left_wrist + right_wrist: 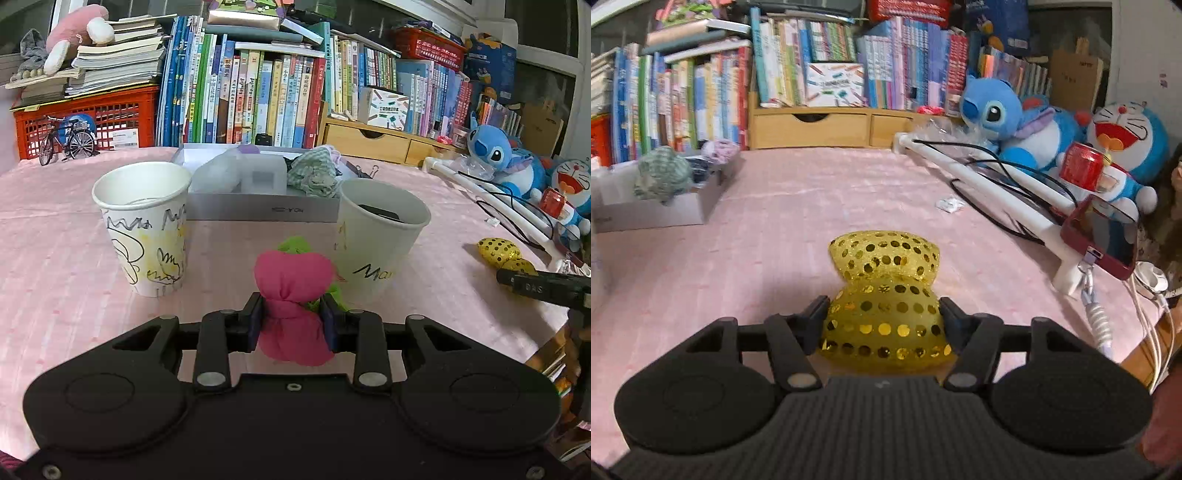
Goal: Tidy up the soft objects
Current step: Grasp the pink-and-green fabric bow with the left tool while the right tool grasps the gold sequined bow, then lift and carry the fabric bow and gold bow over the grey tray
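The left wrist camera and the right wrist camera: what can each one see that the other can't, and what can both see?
Only the left wrist view shows the two paper cups, a scribbled one and one with a dark thing inside, the toy bicycle, and the left tool shut on a pink cloth bundle.

Only the right wrist view shows the red phone and the right tool around the yellow sequined bow.

Both show the yellow sequined bow, grey box, blue Stitch plush and pink tablecloth.
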Tool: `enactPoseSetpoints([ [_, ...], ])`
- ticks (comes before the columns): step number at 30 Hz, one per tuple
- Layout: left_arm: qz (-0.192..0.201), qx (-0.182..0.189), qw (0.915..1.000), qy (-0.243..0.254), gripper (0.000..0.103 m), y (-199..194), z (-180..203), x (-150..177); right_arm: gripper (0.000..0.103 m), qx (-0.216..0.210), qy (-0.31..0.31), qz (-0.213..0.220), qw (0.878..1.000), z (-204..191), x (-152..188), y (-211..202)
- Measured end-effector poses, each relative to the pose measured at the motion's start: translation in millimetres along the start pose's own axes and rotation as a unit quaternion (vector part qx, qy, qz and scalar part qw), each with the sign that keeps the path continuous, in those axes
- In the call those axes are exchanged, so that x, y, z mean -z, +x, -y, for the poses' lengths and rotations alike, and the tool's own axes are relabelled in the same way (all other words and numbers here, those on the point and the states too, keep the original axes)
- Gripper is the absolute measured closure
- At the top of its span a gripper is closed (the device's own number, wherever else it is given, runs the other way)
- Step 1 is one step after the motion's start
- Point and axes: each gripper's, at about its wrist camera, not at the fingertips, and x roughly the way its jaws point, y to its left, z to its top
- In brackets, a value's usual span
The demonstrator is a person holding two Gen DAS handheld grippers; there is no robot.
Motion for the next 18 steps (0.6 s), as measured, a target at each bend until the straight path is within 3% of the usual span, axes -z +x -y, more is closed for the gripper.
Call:
enactPoseSetpoints([
  [6, 0.009, -0.012, 0.9999, 0.006, 0.069, 4, -1, 1, 0.043, -0.05, -0.02, 0.021, 0.998, -26, 1, -25],
  [9, 0.018, -0.021, 0.9995, 0.012, 0.06, 8, 1, 5, 0.043, -0.074, -0.026, 0.027, 0.997, -38, 1, -34],
  [11, 0.026, -0.035, 0.9988, 0.021, 0.041, 10, 3, 9, 0.043, -0.09, -0.028, 0.027, 0.995, -47, 2, -40],
  [13, 0.031, -0.048, 0.998, 0.027, 0.032, 12, 5, 12, 0.043, -0.101, -0.03, 0.025, 0.994, -55, 5, -44],
  [18, 0.027, -0.04, 0.9987, 0.015, 0.025, 18, 2, 16, 0.043, -0.135, -0.049, 0.022, 0.989, -77, 15, -59],
])
